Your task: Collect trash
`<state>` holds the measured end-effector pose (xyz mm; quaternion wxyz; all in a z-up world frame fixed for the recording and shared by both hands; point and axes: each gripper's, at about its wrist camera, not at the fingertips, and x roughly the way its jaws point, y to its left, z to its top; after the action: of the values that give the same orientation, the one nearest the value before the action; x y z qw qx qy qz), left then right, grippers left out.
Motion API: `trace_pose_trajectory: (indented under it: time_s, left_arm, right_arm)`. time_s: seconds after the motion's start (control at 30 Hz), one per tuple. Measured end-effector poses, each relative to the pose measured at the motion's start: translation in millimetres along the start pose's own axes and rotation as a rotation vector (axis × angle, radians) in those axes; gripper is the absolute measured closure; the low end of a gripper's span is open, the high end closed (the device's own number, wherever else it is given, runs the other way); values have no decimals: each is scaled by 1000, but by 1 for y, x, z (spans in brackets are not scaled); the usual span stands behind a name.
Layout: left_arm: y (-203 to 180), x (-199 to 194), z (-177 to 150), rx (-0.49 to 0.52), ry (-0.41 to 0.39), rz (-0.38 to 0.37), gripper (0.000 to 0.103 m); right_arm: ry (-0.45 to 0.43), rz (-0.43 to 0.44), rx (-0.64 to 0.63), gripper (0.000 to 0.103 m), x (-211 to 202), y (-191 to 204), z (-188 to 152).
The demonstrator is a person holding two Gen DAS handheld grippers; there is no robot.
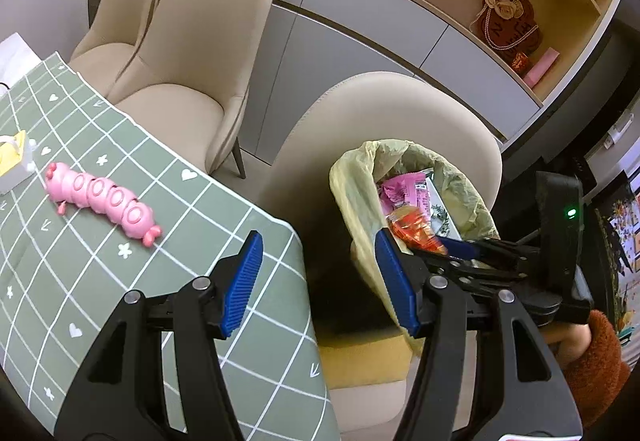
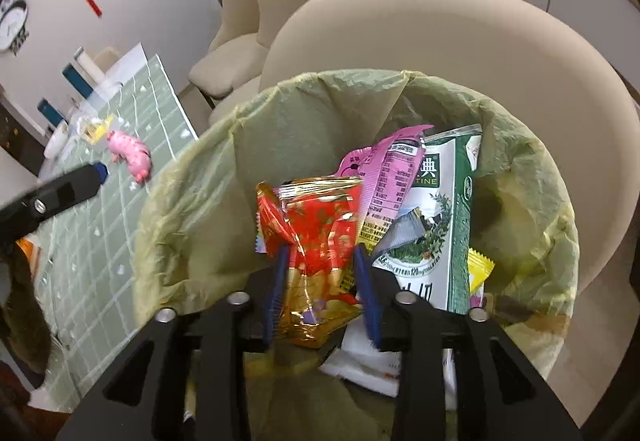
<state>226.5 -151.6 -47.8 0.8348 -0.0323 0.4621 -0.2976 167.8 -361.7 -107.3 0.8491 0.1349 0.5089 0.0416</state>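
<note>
1. Right gripper (image 2: 320, 281) clamps red-gold foil wrapper (image 2: 316, 229) over the lined trash bin (image 2: 192, 177).
2. Bin holds pink wrapper (image 2: 384, 177), green-white carton (image 2: 444, 225).
3. Pink caterpillar toy (image 2: 130, 153) lies on green tablecloth (image 2: 92, 281).

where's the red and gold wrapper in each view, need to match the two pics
Left wrist view: the red and gold wrapper is right of centre, over the bin's mouth, pinched by the right gripper reaching in from the right.
Right wrist view: the wrapper is centre frame, clamped between the blue fingers, above the trash in the bin.
Shared landmark: the pink caterpillar toy on the green tablecloth, left of the bin in both.
</note>
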Motion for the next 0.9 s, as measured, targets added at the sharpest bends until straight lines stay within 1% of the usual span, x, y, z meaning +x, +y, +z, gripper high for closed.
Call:
trace_pose_trajectory:
  time_s: [0.03,0.17,0.4,0.47,0.6,0.67,0.73,0.8,0.9]
  left_arm:
    - [-1,-4,-3,8,-6,12,48]
    - [0,-19,-17,29,-24,46,45]
    - [3,-53,-48,19,-50,87,41]
    - [1,-66,-58,19,-76,108,38]
    - [-4,-93,-82,45,-138,157,31]
    - [-4,-103,-95,61,-138,161,24]
    - [-2,-119,-110,88,-126,172,20]
    - [1,-138,-124,117,-133,209,19]
    - [5,-167,-142,142,-153,244,19]
  right_arm:
    - [-14,-3,-5,53,-5,3,-2]
    - [-73,-37,-34,52,-27,16,-14]
    - [-174,-82,-5,52,-68,26,-42]
    - [-200,-78,12,52,-80,30,-53]
    - [-241,-27,39,52,-105,47,-82]
    - [-262,-22,25,52,-116,60,-96]
    - [-293,-29,-3,52,-129,78,-113]
    - [-313,-35,-29,52,-141,95,-129]
    - [-320,-31,-31,52,-151,114,-149]
